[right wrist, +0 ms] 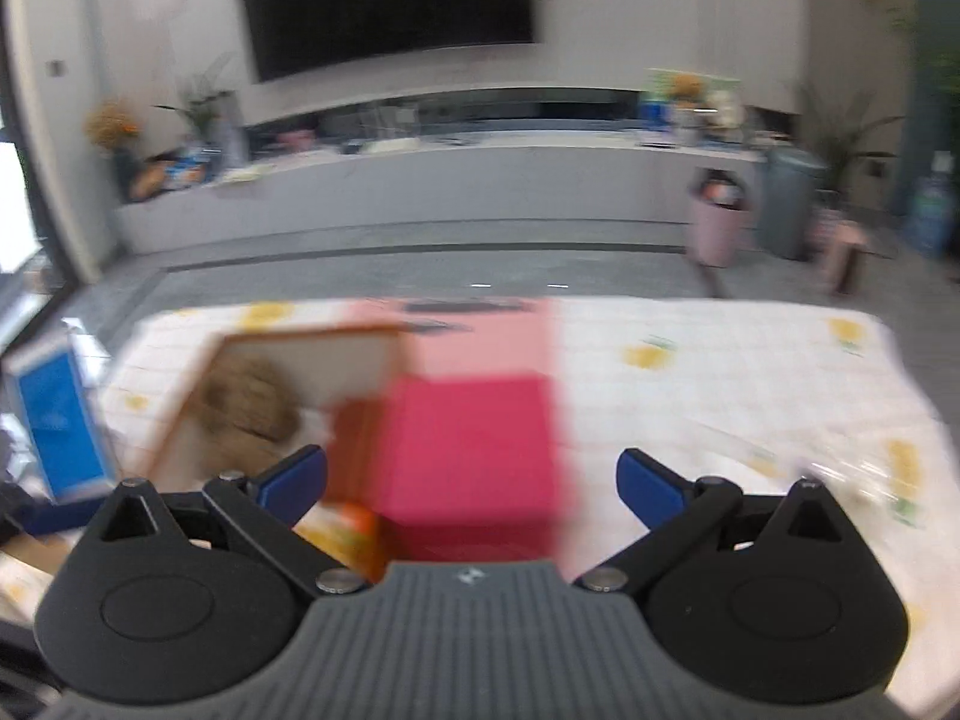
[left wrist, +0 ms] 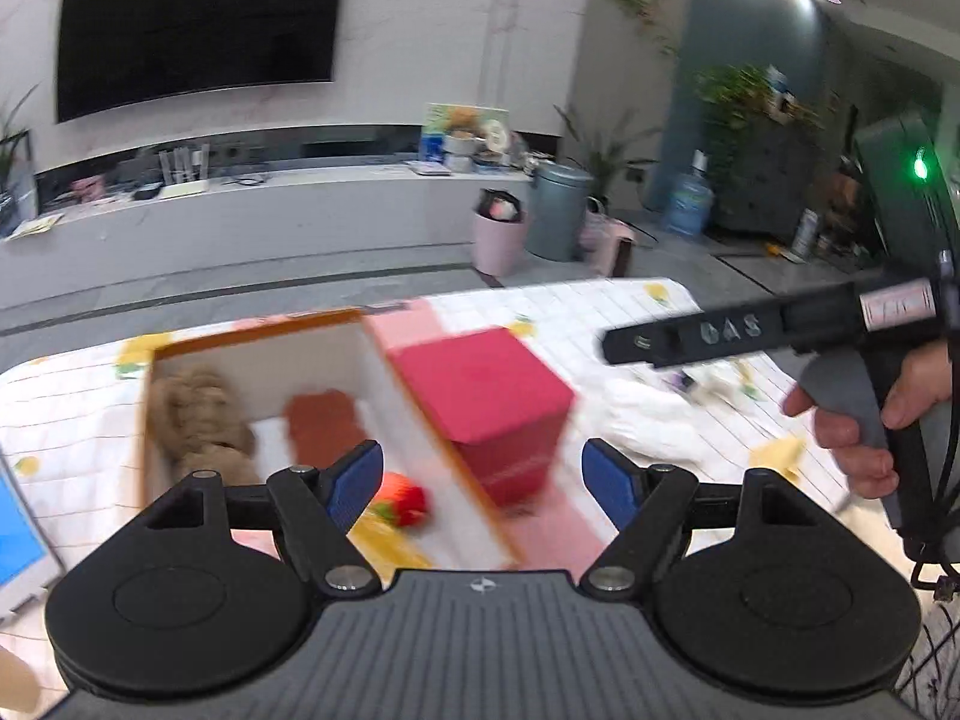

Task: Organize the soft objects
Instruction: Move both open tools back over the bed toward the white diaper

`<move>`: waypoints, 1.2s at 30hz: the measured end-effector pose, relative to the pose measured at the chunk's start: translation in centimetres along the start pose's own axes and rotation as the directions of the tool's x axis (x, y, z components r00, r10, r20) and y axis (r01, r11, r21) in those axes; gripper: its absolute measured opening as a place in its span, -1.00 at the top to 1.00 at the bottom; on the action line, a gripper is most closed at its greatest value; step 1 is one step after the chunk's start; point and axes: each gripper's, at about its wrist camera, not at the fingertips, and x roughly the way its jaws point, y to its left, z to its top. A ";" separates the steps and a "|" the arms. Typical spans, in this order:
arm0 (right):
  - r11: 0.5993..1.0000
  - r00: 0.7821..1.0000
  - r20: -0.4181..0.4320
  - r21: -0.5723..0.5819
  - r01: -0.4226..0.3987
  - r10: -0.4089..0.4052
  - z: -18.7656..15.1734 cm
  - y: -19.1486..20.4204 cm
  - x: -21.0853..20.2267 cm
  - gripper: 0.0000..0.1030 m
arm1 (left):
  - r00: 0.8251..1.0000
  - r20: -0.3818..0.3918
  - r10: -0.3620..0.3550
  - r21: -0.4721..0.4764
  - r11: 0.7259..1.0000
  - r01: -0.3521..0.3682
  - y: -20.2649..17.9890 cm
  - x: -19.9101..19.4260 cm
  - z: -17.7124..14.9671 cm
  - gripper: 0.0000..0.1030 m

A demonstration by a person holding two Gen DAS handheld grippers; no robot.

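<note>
An orange-rimmed white box (left wrist: 384,384) sits on the table and holds a brown plush toy (left wrist: 201,414), a rust-red soft piece (left wrist: 321,423) and a red strawberry-like toy (left wrist: 405,498). A red cube (left wrist: 486,402) stands just right of the box. My left gripper (left wrist: 483,480) is open and empty above the box's near right corner. In the right wrist view, blurred, the box (right wrist: 360,360), the plush (right wrist: 252,408) and the red cube (right wrist: 474,456) lie ahead. My right gripper (right wrist: 471,480) is open and empty over the cube; its body shows in the left wrist view (left wrist: 750,330).
The table carries a white tablecloth (right wrist: 720,372) with yellow prints and a pink mat (right wrist: 480,336). White crumpled fabric (left wrist: 648,420) lies right of the cube. A blue-fronted box (right wrist: 57,426) stands at the table's left edge. Bins (left wrist: 555,216) stand on the floor beyond.
</note>
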 end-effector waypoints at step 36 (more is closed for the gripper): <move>0.900 0.945 -0.216 0.311 0.305 -0.246 -6.5 -15.8 22.4 -0.95 | 0.972 -0.196 -0.128 0.015 0.991 0.134 -12.1 13.1 -11.9 -0.73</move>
